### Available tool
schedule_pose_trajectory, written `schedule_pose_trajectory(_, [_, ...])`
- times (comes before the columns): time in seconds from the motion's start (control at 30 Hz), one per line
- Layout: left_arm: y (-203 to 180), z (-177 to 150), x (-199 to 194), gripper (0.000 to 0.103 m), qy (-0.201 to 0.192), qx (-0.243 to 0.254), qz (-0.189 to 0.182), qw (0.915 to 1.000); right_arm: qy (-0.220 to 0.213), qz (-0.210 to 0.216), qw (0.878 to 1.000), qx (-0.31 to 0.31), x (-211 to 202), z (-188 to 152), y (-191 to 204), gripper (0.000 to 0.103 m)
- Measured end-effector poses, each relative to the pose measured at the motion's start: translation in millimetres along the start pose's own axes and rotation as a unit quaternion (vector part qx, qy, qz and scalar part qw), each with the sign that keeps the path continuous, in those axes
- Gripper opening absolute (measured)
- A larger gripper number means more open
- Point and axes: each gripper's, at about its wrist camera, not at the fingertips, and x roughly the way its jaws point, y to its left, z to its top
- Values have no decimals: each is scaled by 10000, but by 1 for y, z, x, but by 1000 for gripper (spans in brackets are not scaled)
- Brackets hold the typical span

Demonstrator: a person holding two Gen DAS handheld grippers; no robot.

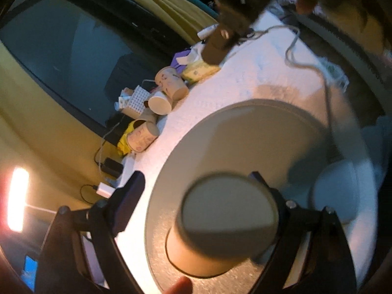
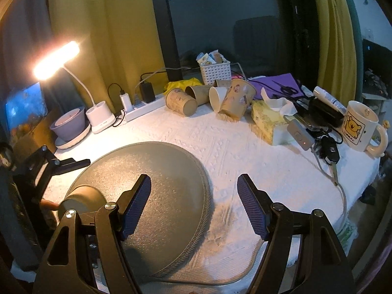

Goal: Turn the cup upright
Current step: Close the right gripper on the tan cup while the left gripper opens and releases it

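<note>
**Cup at left claw, bottom-up, over the round mat**

Left wrist view: a plain tan paper cup (image 1: 220, 223) is seen close up w/ its flat base toward the lens, blurred. It sits between the fingers of the left claw (image 1: 196, 196); the right-hand finger is pressed against the cup wall, the left-hand blue-padded finger (image 1: 129, 201) stands apart from it, so whether the cup is actually gripped can't be told. A fingertip (image 1: 181, 285) shows at the bottom edge below the cup. Underneath lies a round grey textured mat (image 1: 257, 132) on the white patterned cloth of the worktop (image 1: 257, 56).

Right wrist view: the right claw (image 2: 193, 205) is spread wide, nothing between its blue ribbed pads (image 2: 137, 205); it hangs over the right part of the grey mat (image 2: 171, 183). The same cup (image 2: 83, 199) is seen at the mat's left edge, w/ the left claw's black frame beside it.

At the back of the worktop (image 2: 245, 152): a heap of printed paper cups lying on their sides (image 2: 215, 98), a white slotted basket (image 2: 215, 72), a yellow tissue pack (image 2: 269, 120), a cream mug w/ a bear print (image 2: 360, 125), a lit white desk lamp (image 2: 57, 58) and a white power strip (image 2: 144, 109).
</note>
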Motion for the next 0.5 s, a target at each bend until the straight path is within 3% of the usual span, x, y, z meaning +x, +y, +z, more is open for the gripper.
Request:
schedule_pose_trajectory(0.3, [28,-4,-36,87,-161,-831,-489,9952,39,-19,9999,-111,1,2,13,76])
schedule_pose_trajectory(0.5, [53,-24,-49,87,-117,-1624,-975,9818,139,26,9997,-217,5,2,28,76])
